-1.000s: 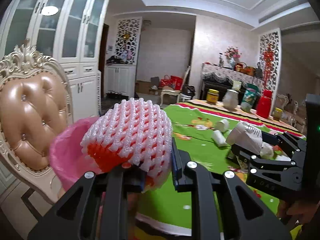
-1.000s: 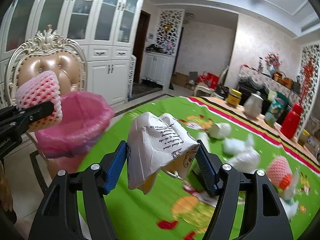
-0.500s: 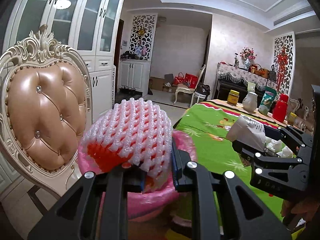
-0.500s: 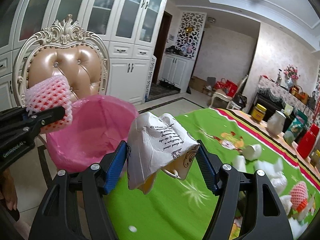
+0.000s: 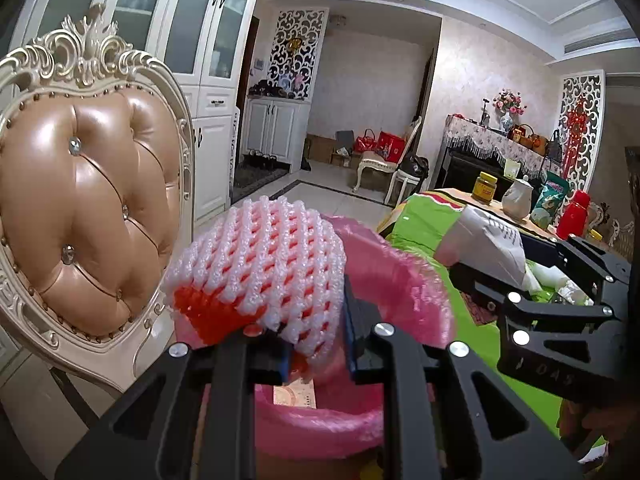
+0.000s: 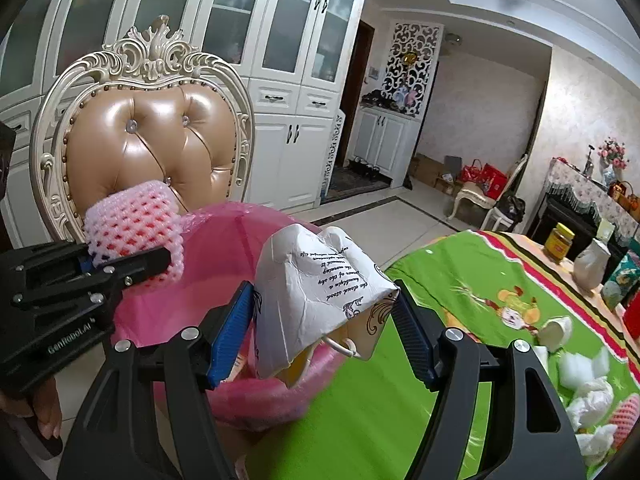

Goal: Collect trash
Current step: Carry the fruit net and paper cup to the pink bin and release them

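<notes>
A tufted tan leather chair (image 6: 152, 148) stands before white glass-door cabinets (image 6: 280, 40); a yellow-lidded jar (image 5: 485, 188) and white teapot (image 5: 517, 203) share the desk (image 6: 460, 272).

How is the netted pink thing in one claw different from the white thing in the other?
The foam net is a pink-and-white mesh sleeve with red showing through; the paper cup is smooth white paper with printed script. The net keeps a rounded shape; the cup is crushed and creased. The left gripper holds the net, the right gripper the cup. Both are trash, clamped between fingers over the pink-lined bin.
</notes>
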Tool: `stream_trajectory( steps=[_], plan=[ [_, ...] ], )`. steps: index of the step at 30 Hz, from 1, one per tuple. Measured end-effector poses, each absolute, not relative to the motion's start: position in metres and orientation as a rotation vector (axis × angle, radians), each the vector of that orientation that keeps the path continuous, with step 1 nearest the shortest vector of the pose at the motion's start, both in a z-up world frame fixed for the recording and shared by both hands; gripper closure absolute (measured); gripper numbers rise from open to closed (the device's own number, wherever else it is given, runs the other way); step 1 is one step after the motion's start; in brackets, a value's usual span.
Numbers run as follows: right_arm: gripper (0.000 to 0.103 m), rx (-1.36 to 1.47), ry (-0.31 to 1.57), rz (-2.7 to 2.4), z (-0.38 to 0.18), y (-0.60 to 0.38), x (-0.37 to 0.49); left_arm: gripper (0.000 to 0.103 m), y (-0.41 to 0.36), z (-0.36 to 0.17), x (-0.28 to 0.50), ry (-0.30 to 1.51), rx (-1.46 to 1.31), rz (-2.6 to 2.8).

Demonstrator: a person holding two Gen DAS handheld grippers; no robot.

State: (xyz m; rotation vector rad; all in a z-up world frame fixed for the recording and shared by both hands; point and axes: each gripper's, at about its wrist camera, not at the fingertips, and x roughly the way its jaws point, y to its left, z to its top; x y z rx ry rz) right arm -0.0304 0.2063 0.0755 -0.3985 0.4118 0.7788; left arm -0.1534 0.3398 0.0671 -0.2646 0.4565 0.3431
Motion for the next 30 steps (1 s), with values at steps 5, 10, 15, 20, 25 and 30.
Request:
stream_trajectory(
  steps=[5, 10, 15, 20, 25, 30],
  plan=[
    [0.037, -0.407, 0.424, 0.789, 0.070, 0.223, -0.022, 0.084, 0.351, 0.059, -0.145, 0.472, -0.272, 0.344],
    [0.037, -0.410, 0.436, 0.796, 0.066, 0.235, -0.013, 0.084, 0.364, 0.048, -0.136, 0.495, -0.285, 0.346],
    [0.037, -0.409, 0.448, 0.814, 0.062, 0.244, -0.008, 0.083, 0.372, 0.042, -0.131, 0.513, -0.299, 0.350],
    [0.023, -0.401, 0.456, 0.832, 0.059, 0.248, -0.005, 0.064, 0.382, 0.031, -0.132, 0.552, -0.332, 0.363],
    [0.023, -0.369, 0.443, 0.813, 0.069, 0.230, -0.007, 0.045, 0.380, 0.034, -0.146, 0.545, -0.345, 0.375],
    [0.023, -0.354, 0.405, 0.770, 0.083, 0.183, -0.021, 0.005, 0.354, 0.047, -0.163, 0.488, -0.299, 0.429]
  ],
)
